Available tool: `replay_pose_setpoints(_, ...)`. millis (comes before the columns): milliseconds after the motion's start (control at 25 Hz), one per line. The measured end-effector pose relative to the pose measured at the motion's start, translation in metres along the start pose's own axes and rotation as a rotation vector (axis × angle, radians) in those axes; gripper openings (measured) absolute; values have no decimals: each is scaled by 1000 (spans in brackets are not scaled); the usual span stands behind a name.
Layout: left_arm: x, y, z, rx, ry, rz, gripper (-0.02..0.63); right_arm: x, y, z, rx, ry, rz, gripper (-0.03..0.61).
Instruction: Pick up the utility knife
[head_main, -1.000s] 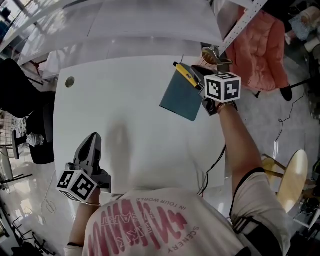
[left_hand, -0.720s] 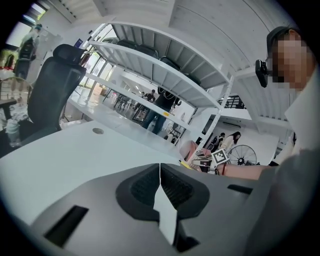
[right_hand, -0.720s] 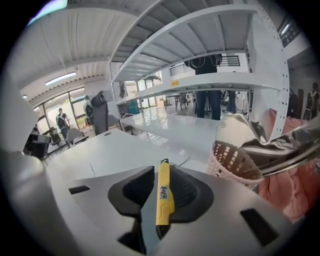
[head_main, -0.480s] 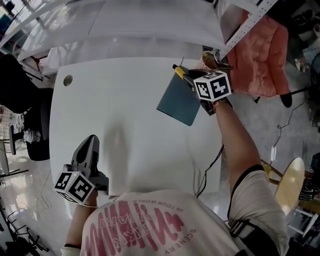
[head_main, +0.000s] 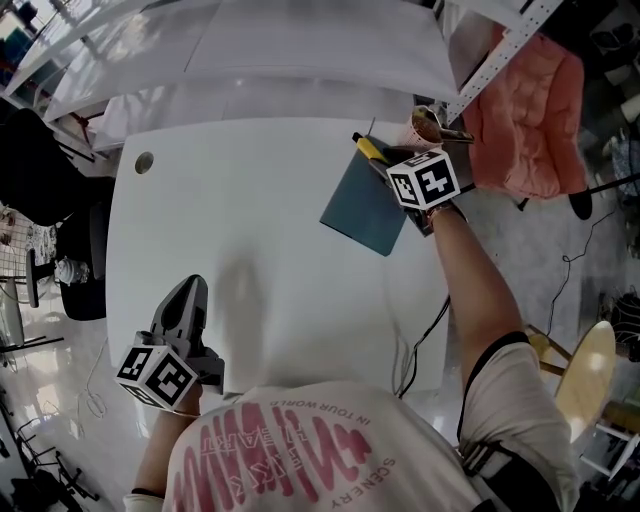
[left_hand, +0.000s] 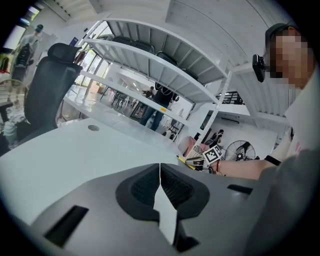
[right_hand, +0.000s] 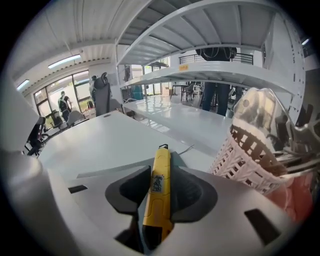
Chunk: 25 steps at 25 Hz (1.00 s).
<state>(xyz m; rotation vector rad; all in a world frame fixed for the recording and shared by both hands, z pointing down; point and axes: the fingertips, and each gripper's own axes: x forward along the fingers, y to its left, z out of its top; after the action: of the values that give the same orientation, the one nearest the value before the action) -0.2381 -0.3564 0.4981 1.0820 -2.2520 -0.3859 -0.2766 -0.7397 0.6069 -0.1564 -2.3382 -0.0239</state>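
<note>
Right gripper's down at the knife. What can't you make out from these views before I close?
Head view: the right gripper, whose jaws have just been opening, hides most of the utility knife; only its yellow tip shows.
Right gripper view: the knife lies between the jaws, its rear end hidden under the gripper body; blade too small to tell if extended.
White basket: contents blurred.

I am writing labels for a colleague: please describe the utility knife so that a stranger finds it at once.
Go to the far right corner of the white table, where a dark teal mat lies. The utility knife lies at the mat's far edge, near a white woven basket. It is the only slim yellow thing there.
</note>
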Motion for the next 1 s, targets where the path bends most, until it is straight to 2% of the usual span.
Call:
replay_pose_setpoints(600, -13, -7, -2, 18, 13, 4, 26, 0, 5, -3, -57, 60, -57, 144)
replay_pose_setpoints(1000, -36, -1, -1, 14, -22, 18, 26, -14, 5, -4, -22, 69, -162, 140)
